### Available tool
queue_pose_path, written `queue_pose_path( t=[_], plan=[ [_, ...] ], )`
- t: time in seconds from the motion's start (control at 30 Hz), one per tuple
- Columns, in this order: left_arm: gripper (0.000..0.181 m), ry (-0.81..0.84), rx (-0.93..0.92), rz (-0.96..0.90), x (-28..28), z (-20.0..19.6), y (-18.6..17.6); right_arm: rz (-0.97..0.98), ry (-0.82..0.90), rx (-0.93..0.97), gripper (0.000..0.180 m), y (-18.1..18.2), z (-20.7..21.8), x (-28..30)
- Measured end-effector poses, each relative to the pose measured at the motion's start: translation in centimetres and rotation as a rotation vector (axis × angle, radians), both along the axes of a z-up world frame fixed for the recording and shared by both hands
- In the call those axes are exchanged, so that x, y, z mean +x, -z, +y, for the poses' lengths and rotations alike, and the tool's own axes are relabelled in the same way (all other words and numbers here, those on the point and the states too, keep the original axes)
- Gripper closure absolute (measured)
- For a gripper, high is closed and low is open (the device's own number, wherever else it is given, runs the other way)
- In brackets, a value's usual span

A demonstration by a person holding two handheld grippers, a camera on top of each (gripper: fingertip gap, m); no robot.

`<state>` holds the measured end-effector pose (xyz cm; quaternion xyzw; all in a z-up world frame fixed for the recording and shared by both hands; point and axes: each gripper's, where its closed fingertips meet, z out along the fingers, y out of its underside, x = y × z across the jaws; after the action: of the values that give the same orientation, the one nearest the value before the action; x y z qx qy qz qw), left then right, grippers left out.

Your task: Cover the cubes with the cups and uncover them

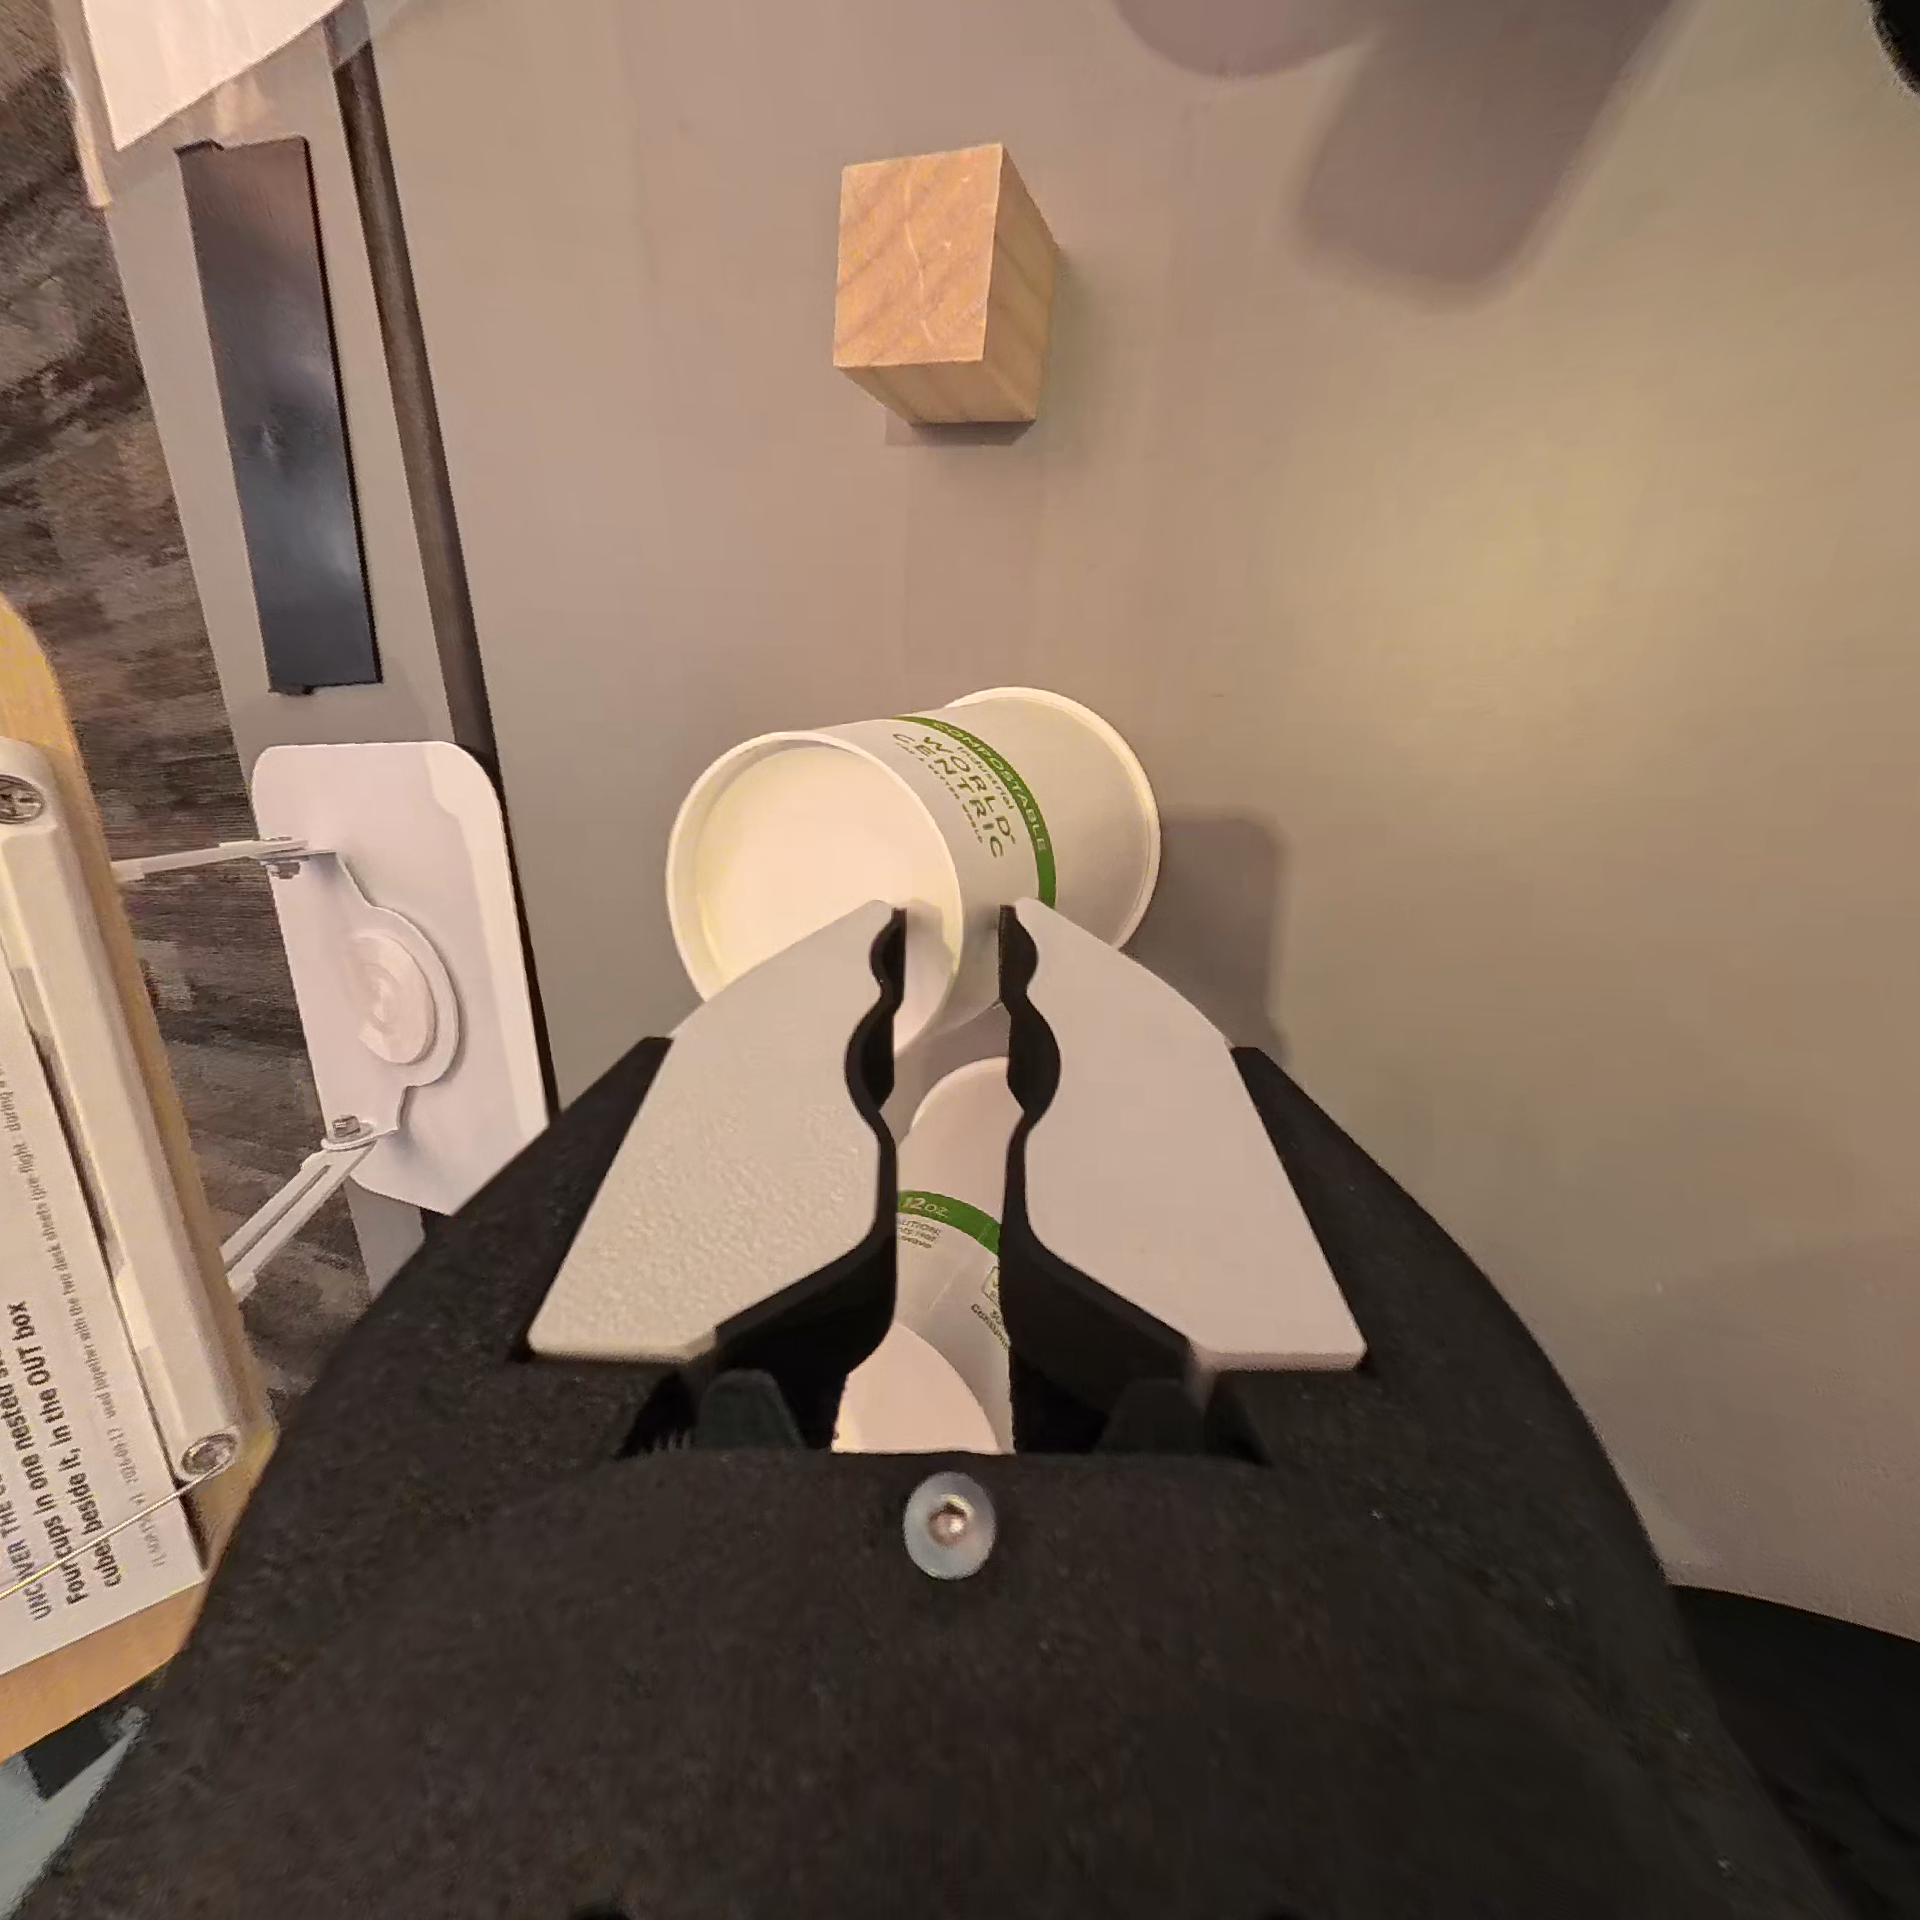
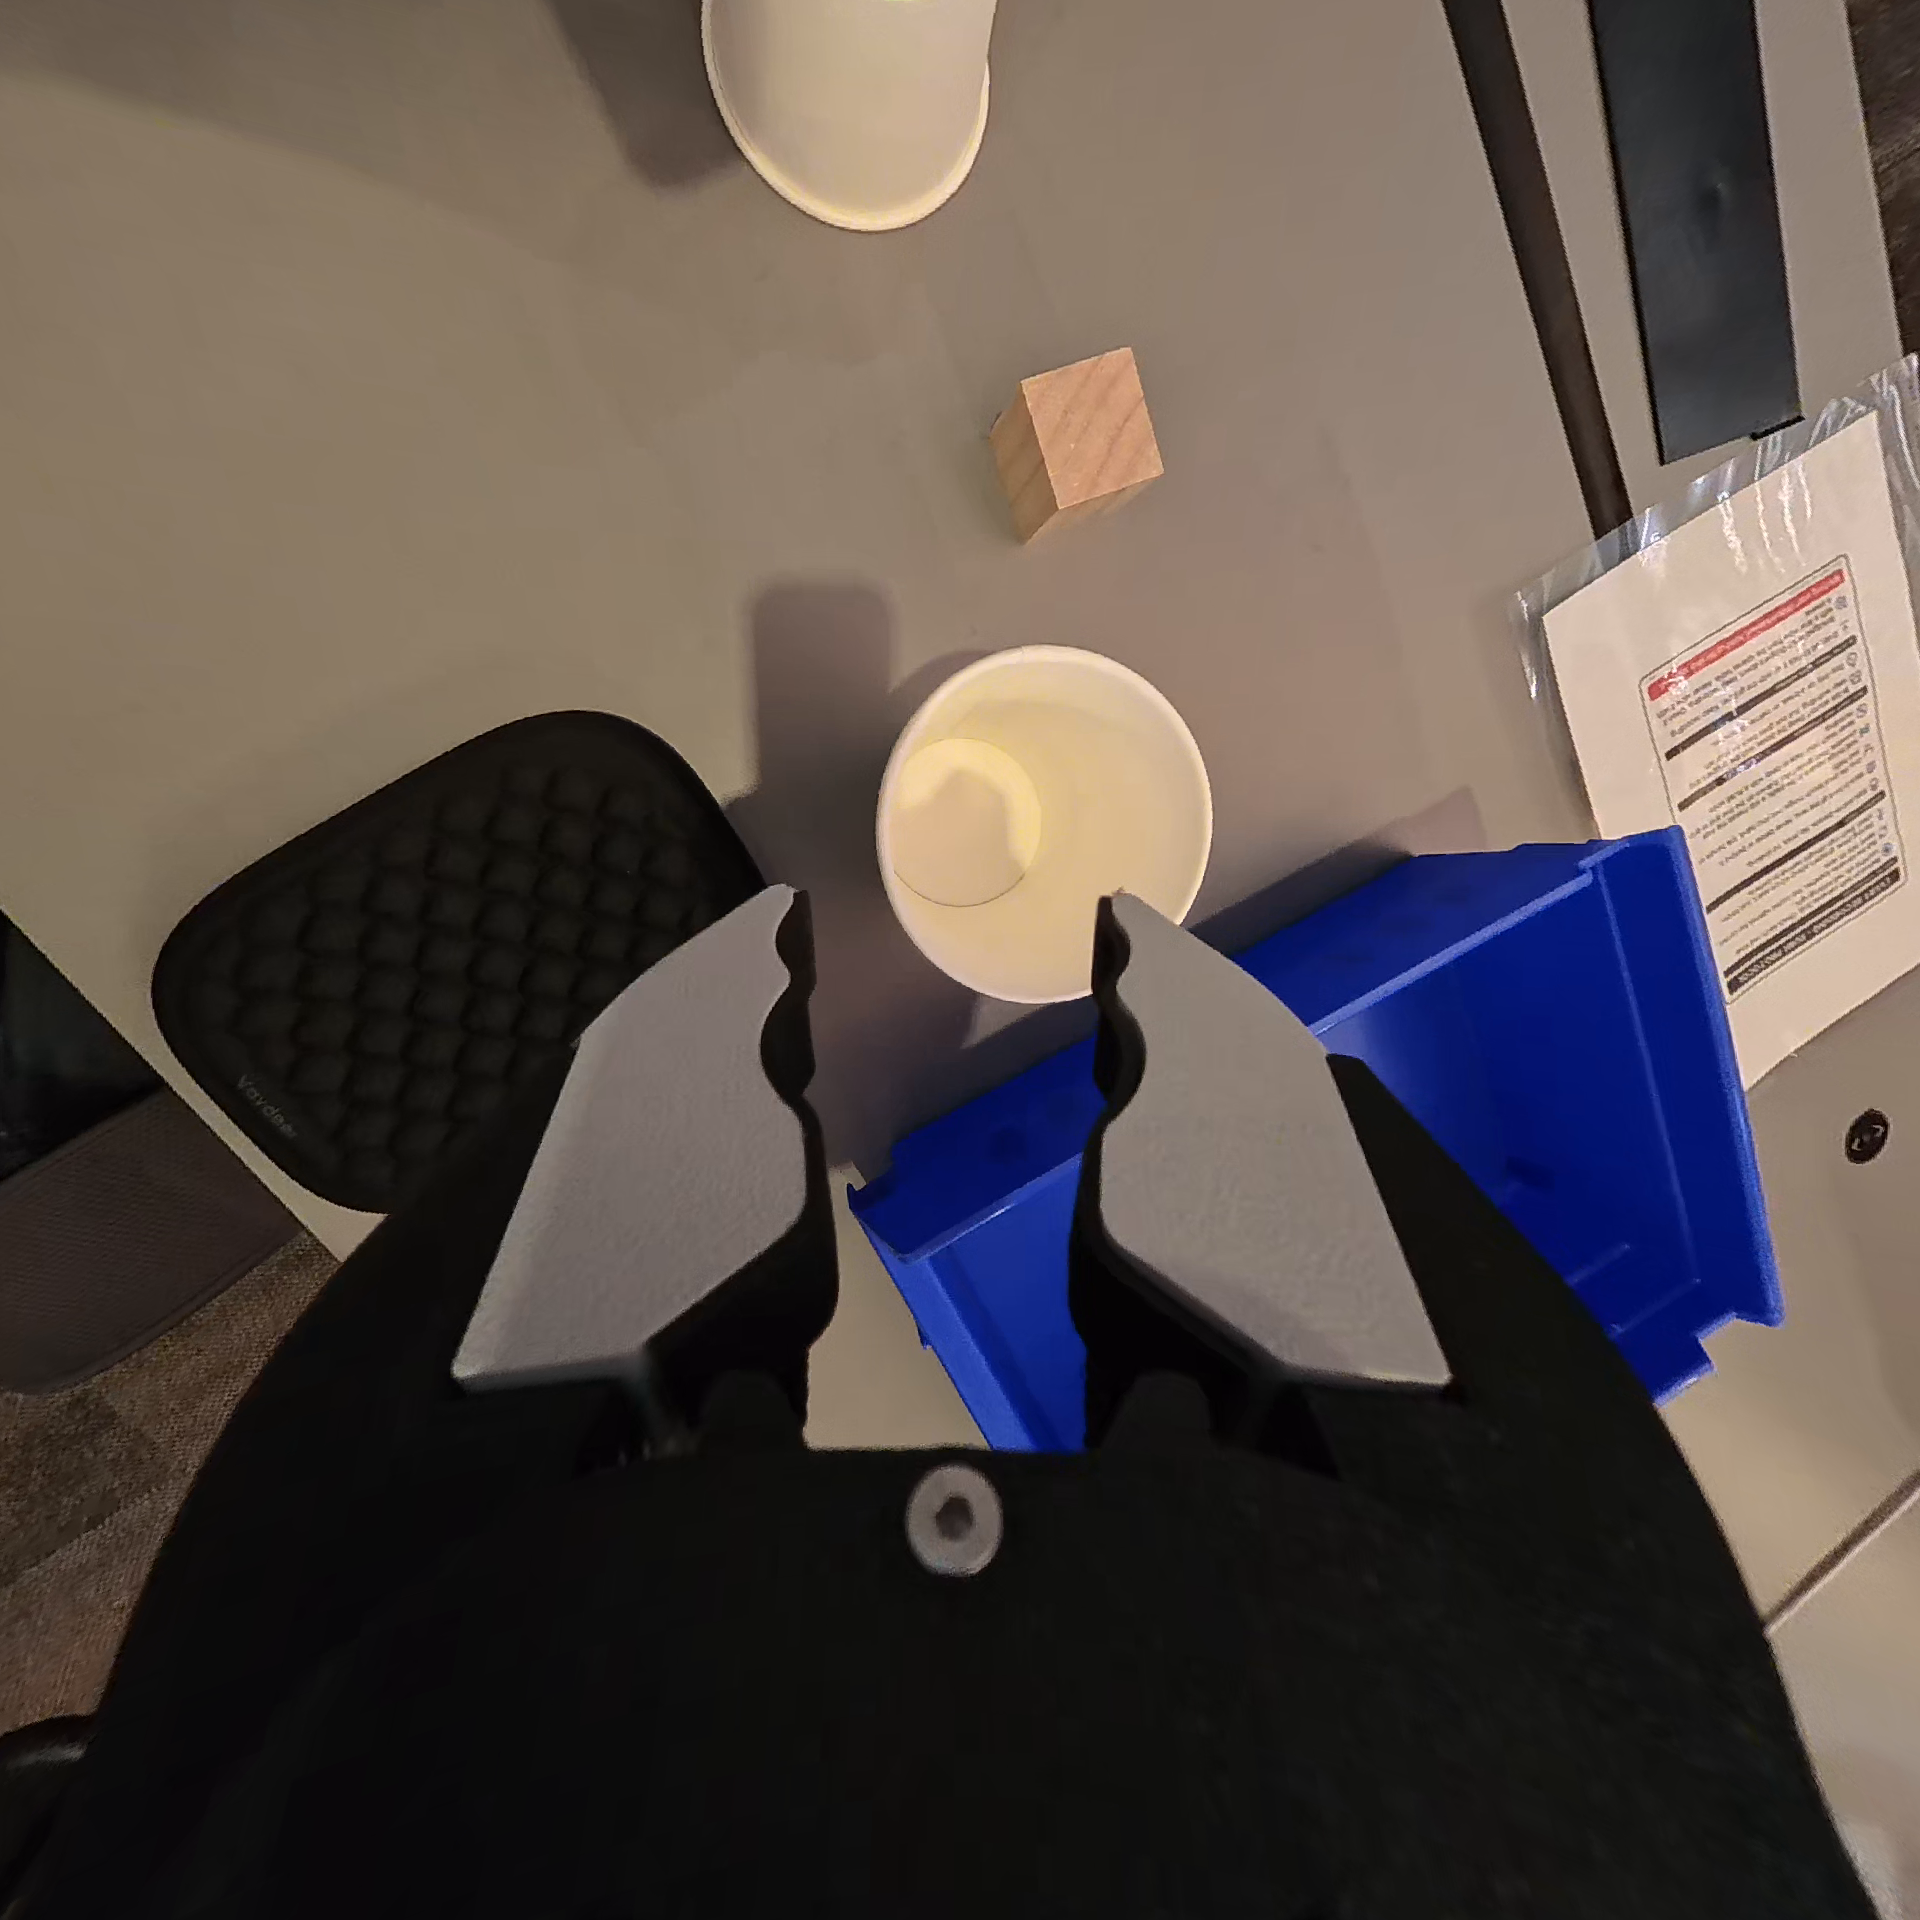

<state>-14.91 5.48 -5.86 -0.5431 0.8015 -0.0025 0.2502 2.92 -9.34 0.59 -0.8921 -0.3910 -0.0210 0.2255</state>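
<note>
Overhead, the left claw (image 1: 951, 914) clamps a paper cup (image 1: 951, 1226); the right claw (image 2: 951, 909) gapes apart above an upright, mouth-up cup (image 2: 1044, 821).

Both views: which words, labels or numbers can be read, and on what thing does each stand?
I do not copy writing; these things bear it:
tilted paper cup: green and grey print.
lower cup: small print.
card at left: black print.
sleeved sheet: red and black print.
black pad: small mark.
</note>
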Motion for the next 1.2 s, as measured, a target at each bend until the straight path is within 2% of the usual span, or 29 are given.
queue_pose_path(
  t=[0.43,0.7,1.2],
  plan=[
    [0.176,0.058,-0.010,0.058,0.0,-0.8,-0.2,0.032,-0.020,-0.010,0.131,0.4,0.2,-0.3],
    [0.177,0.062,-0.048,0.092,-0.2,-0.8,-0.3,0.058,-0.023,-0.011,0.132,0.5,0.1,-0.3],
    [0.177,0.043,-0.134,-0.069,0.3,-1.6,-3.3,0.088,-0.018,-0.015,0.132,1.3,0.3,-0.1]
  ],
)
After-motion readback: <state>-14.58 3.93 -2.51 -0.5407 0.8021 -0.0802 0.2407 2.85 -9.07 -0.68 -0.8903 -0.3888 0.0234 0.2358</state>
